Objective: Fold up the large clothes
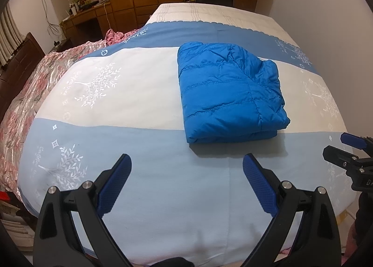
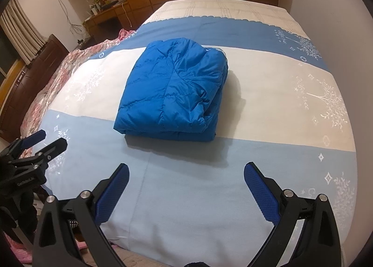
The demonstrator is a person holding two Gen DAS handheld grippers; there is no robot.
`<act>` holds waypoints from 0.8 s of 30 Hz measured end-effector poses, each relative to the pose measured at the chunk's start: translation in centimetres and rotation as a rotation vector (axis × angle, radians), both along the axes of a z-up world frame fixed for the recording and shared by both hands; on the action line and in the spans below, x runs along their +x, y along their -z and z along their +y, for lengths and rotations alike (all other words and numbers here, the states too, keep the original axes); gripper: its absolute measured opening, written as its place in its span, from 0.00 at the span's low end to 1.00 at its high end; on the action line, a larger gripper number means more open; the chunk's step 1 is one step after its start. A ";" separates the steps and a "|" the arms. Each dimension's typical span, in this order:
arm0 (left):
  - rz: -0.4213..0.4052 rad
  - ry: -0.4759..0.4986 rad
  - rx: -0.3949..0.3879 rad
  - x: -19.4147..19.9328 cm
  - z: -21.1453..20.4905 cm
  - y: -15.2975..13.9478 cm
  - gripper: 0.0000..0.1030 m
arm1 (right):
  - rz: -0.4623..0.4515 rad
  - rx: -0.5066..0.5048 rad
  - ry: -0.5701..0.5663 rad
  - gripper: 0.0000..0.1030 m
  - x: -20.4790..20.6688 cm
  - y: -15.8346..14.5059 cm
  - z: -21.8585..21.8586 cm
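Wide bed (image 1: 144, 197) under a banded blue-and-white cover, flowered quilt (image 1: 28, 94) bunched along its left edge. On the white band, toward the middle: blue puffer jacket (image 1: 229, 92), folded into a thick squarish bundle, long axis running from near edge toward far edge, looser bulging layers on its right side. Above the near edge, well apart from the bundle: left gripper (image 1: 187, 183) and right gripper (image 2: 186, 187), fingers spread wide, grasping nothing. Bundle straight ahead, somewhat nearer the right gripper. Probably finished, or one tidy-up tuck left.
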State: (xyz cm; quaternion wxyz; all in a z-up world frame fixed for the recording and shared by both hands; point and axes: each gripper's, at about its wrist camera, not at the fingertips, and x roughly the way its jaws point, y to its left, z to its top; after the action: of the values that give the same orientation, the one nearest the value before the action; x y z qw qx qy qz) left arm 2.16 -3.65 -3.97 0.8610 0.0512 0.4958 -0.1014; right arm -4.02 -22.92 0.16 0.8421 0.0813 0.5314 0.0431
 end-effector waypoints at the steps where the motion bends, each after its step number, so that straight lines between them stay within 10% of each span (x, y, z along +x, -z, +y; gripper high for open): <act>1: 0.001 0.000 0.000 0.0 0.0 0.0 0.93 | 0.000 0.000 0.000 0.96 0.0 0.0 0.0; 24: 0.011 0.014 -0.012 0.3 0.3 -0.1 0.93 | 0.006 0.012 0.006 0.96 0.2 0.2 -0.4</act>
State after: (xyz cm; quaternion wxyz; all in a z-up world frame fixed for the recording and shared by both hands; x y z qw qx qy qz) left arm 2.49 -3.31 -3.90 0.8579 0.0492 0.4994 -0.1106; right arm -3.86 -23.33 -0.08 0.8402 0.0879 0.5333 0.0433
